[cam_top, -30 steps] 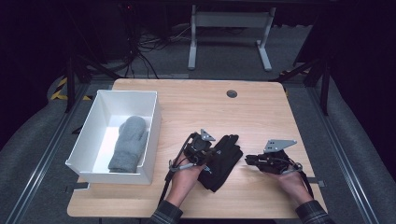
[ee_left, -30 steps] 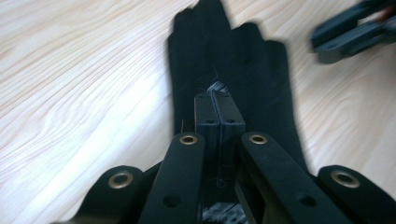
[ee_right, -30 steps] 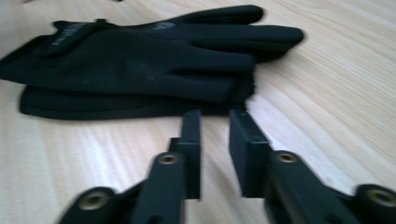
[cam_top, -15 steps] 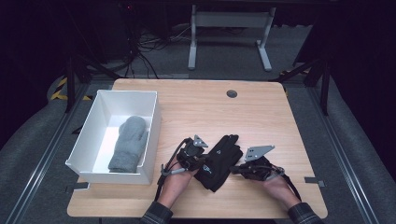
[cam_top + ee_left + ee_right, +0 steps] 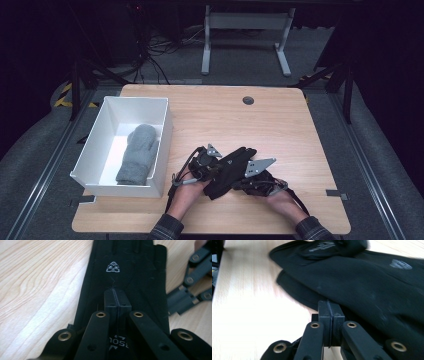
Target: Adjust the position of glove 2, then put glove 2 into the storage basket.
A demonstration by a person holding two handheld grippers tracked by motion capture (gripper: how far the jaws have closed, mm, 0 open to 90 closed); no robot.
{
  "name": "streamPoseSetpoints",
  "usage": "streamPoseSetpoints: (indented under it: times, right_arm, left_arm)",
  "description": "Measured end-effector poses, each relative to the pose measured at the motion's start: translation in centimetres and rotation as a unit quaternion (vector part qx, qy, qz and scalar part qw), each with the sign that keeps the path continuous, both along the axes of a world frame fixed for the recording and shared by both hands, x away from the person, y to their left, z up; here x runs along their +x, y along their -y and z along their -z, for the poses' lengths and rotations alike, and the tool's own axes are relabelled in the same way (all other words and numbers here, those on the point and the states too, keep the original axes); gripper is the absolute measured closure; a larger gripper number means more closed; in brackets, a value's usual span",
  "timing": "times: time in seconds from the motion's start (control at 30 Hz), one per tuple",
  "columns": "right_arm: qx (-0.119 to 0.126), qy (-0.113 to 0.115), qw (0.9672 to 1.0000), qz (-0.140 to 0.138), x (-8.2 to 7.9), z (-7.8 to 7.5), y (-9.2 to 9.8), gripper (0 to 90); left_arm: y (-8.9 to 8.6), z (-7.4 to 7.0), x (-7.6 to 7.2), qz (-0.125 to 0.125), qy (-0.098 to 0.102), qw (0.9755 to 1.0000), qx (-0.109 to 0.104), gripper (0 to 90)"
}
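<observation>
Right claw (image 5: 329,315) rises from bottom centre, black jaws pressed together w/ no gap between the pads. Tips sit at the near edge of a black glove (image 5: 367,282); can't tell if fabric is pinched. Glove spreads across upper right, lying on light wood worktop (image 5: 249,305), w/ pale logo toward the right & faint print near top. A second fabric layer shows under its left edge. Picture is somewhat blurred.

Small white triangular emblem printed on the back of the black glove (image 5: 130,277), no letters legible in it, part of a white word near the glove's cuff, seen upside down between the jaws, reading roughly "SOL", faint blurred white print on the glove in the right gripper view, unreadable
</observation>
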State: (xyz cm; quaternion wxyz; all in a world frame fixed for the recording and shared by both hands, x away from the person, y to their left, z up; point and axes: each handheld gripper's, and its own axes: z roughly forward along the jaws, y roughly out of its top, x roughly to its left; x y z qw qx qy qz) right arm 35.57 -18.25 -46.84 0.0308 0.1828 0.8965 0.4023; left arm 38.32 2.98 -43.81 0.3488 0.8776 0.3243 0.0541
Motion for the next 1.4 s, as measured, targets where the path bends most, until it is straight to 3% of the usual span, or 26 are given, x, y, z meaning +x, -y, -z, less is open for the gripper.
streamPoseSetpoints:
  times: [0.1,0.17,0.3,0.33,0.37,0.43,0.5,0.63,0.73,0.83,0.93,1.1,1.13,1.2,1.3,1.4]
  right_arm:
    - [-0.004,0.005,1.0,-0.001,-0.1,-0.1,-0.1,89.1]
    - [-0.005,0.009,0.9999,0.006,-0.2,-0.3,0.5,84.2]
    - [-0.001,0.015,0.9995,0.028,-0.3,-0.7,2.4,73.8]
    - [-0.001,0.015,0.9995,0.028,-0.3,-0.7,2.4,73.8]
    - [0.002,0.016,0.9992,0.037,-0.3,-0.9,3.3,69.9]
    - [0.002,0.018,0.9982,0.058,-0.4,-1.1,4.9,63.1]
    - [0.003,0.022,0.9971,0.073,-0.3,-1.3,6.0,57.4]
    - [0.007,0.036,0.9923,0.118,-0.1,-1.5,8.4,44.6]
    - [0.004,0.042,0.988,0.148,0.2,-1.3,10.0,37.2]
    - [-0.001,0.044,0.9843,0.171,0.6,-1.1,11.3,33.0]
    - [-0.001,0.042,0.9813,0.188,1.1,-0.8,12.3,31.5]
    - [-0.001,0.043,0.9787,0.201,1.5,-0.5,12.9,29.9]
    - [-0.001,0.042,0.9781,0.204,1.5,-0.4,13.0,29.3]
    - [-0.004,0.044,0.9766,0.21,1.6,-0.3,13.1,27.8]
    - [-0.004,0.045,0.9759,0.214,1.7,-0.2,13.2,26.7]
    - [-0.007,0.041,0.9757,0.215,1.9,-0.1,13.2,26.0]
  left_arm:
    - [-0.3,-0.3,0.2,0.003,0.002,1.0,-0.007,86.4]
    - [-0.3,-0.6,0.5,0.015,0.007,0.9998,-0.006,78.9]
    - [-0.2,-0.6,1.4,0.047,0.015,0.9986,-0.017,55.2]
    - [-0.2,-0.6,1.4,0.047,0.015,0.9986,-0.017,45.6]
    - [-0.1,-0.6,1.6,0.053,0.016,0.9983,-0.017,45.6]
    - [0.2,-0.6,1.8,0.064,0.016,0.9977,-0.015,30.1]
    - [0.5,-0.4,1.9,0.077,0.022,0.9967,-0.012,22.3]
    - [1.2,0.3,1.7,0.093,0.021,0.9954,0.01,14.3]
    - [1.9,1.0,1.8,0.098,0.024,0.9941,0.04,13.7]
    - [2.3,1.6,1.7,0.099,0.025,0.9932,0.056,13.6]
    - [2.1,1.9,1.8,0.1,0.007,0.9941,0.043,18.9]
    - [2.2,1.5,1.4,0.125,-0.009,0.9915,0.035,50.9]
    - [2.2,1.5,1.3,0.128,-0.013,0.9911,0.034,50.9]
    - [2.2,1.4,1.4,0.131,-0.025,0.9906,0.029,60.8]
    - [2.2,1.0,1.2,0.127,-0.033,0.9907,0.034,67.4]
    - [2.1,0.3,0.9,0.119,-0.023,0.9921,0.031,68.7]
